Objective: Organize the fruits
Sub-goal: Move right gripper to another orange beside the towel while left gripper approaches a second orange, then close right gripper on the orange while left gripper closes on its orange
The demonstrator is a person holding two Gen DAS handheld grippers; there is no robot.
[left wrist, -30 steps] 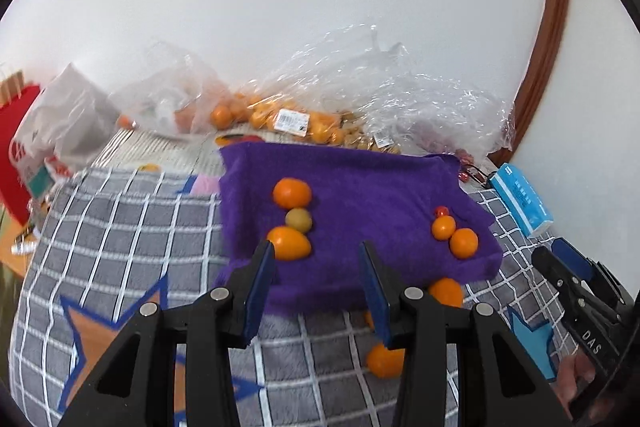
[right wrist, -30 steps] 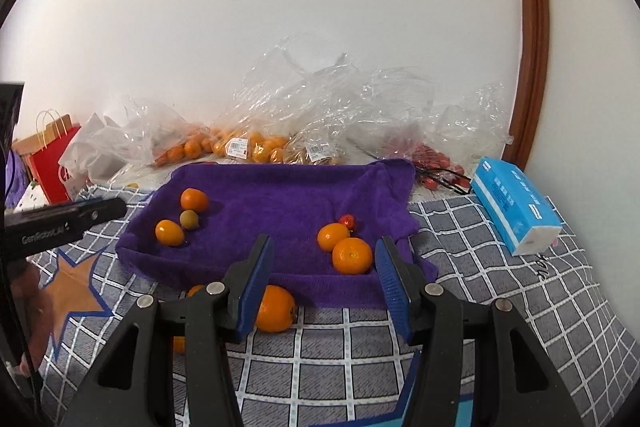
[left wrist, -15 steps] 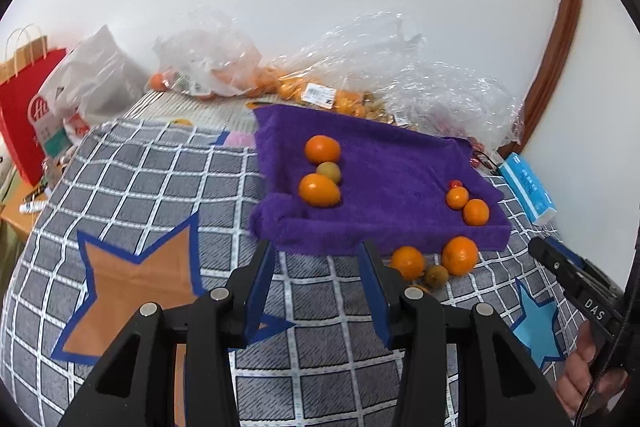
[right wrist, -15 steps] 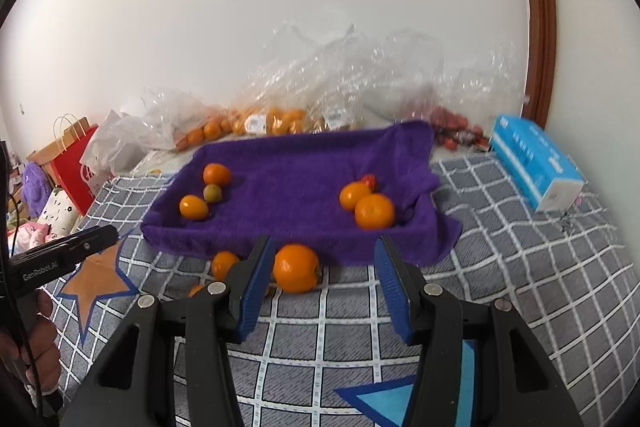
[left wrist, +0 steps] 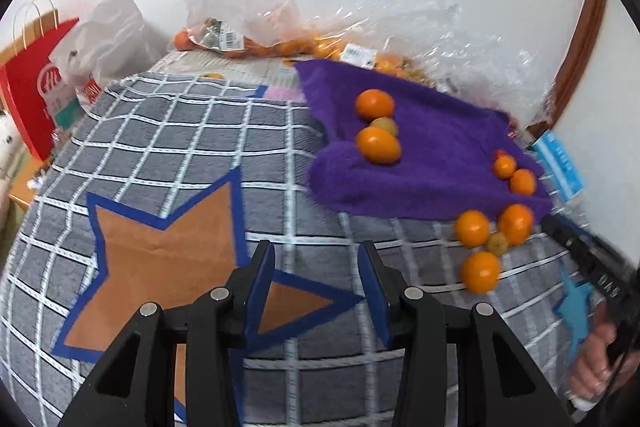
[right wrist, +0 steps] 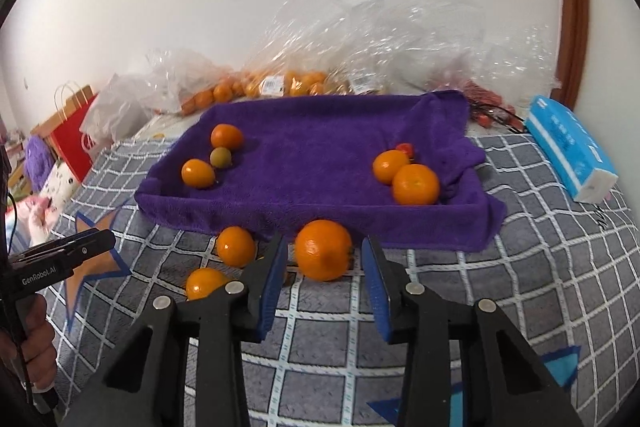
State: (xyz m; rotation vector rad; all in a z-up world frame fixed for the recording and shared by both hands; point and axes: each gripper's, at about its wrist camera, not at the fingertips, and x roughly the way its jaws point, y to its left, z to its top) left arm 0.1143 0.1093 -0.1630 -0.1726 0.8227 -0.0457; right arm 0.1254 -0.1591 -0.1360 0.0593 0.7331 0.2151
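Note:
A purple towel-lined tray holds two oranges and a greenish fruit on its left, and two oranges and a small red fruit on its right. In front of it on the checked cloth lie a large orange, two smaller oranges, and in the left wrist view a small greenish fruit. My right gripper is open, its fingers on either side of the large orange. My left gripper is open and empty over the cloth, left of the tray.
Clear plastic bags of oranges and red fruit lie behind the tray against the wall. A blue tissue pack lies right of the tray. A red paper bag and a white bag stand at the far left.
My right gripper has come forward and down until its fingers flank the large orange. My left gripper has pulled back and left, away from the tray.

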